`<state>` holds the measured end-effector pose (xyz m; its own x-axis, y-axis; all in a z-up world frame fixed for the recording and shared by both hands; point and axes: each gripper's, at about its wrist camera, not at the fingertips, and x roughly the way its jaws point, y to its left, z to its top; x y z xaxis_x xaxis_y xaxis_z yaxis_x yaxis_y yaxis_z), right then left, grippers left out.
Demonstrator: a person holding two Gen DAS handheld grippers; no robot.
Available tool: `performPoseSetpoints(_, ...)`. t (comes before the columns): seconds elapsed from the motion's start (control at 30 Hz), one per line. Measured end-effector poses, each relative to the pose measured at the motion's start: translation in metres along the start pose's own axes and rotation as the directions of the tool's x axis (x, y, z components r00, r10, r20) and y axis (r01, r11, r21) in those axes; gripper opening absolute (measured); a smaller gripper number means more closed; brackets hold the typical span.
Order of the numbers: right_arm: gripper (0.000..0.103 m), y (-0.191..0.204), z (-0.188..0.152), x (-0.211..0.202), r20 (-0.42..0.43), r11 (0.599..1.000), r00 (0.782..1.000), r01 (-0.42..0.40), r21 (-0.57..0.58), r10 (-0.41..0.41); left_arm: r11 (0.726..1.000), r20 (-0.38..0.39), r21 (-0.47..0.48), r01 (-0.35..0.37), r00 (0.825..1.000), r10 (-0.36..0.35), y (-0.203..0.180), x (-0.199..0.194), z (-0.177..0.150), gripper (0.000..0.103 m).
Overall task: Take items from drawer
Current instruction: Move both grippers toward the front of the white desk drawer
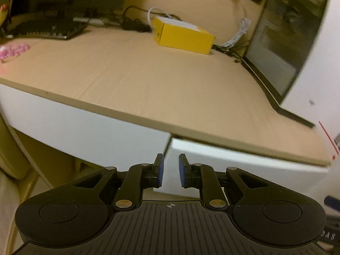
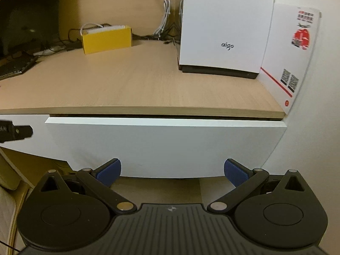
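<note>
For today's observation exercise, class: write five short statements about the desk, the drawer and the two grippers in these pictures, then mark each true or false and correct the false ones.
1. The white drawer under the desk top stands only slightly out, its inside not visible. True.
2. The right gripper holds an item from the drawer. False: its jaws stand wide apart with nothing between them.
3. A yellow box sits at the back of the desk. True.
4. The left gripper is clamped on the drawer front. False: its pads stand a little apart, gripping nothing.
5. The white aigo case lies flat on the floor. False: it stands upright on the desk.
</note>
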<state>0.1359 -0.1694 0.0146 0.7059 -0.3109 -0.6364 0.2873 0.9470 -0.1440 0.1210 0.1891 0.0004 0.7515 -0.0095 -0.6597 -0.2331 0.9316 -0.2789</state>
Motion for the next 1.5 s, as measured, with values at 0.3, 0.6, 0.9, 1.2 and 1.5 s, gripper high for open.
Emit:
performPoseSetpoints(0.3,0.103,0.035,0.028,0.012,-0.037,0.998,0.998,0.055,0.020,-0.054,0.997,-0.088,-0.009,0.076,0.993,-0.077,0.013,0.038,0.033,0.017)
performPoseSetpoints(0.6,0.103,0.035,0.042,0.041,-0.068,1.000,0.998,-0.002,-0.009,0.001,0.997,-0.102,-0.027,0.077,0.992,-0.079,0.004,0.049,0.036,0.017)
performPoseSetpoints(0.9,0.103,0.036,0.057,0.063,-0.015,0.999,1.000,-0.010,-0.035,0.009,0.999,-0.147,-0.032,0.035,0.988,-0.039,-0.006,0.058,0.034,0.023)
performPoseSetpoints(1.2,0.103,0.022,0.049,0.083,-0.052,1.000,0.999,0.007,0.006,-0.007,0.998,-0.173,-0.064,-0.002,0.985,-0.009,-0.011,0.065,0.039,0.031)
performPoseSetpoints(1.5,0.103,0.014,0.045,0.090,-0.069,0.999,0.997,-0.024,0.049,0.027,1.000,-0.193,0.010,0.002,0.981,0.000,-0.020,0.065,0.041,0.033)
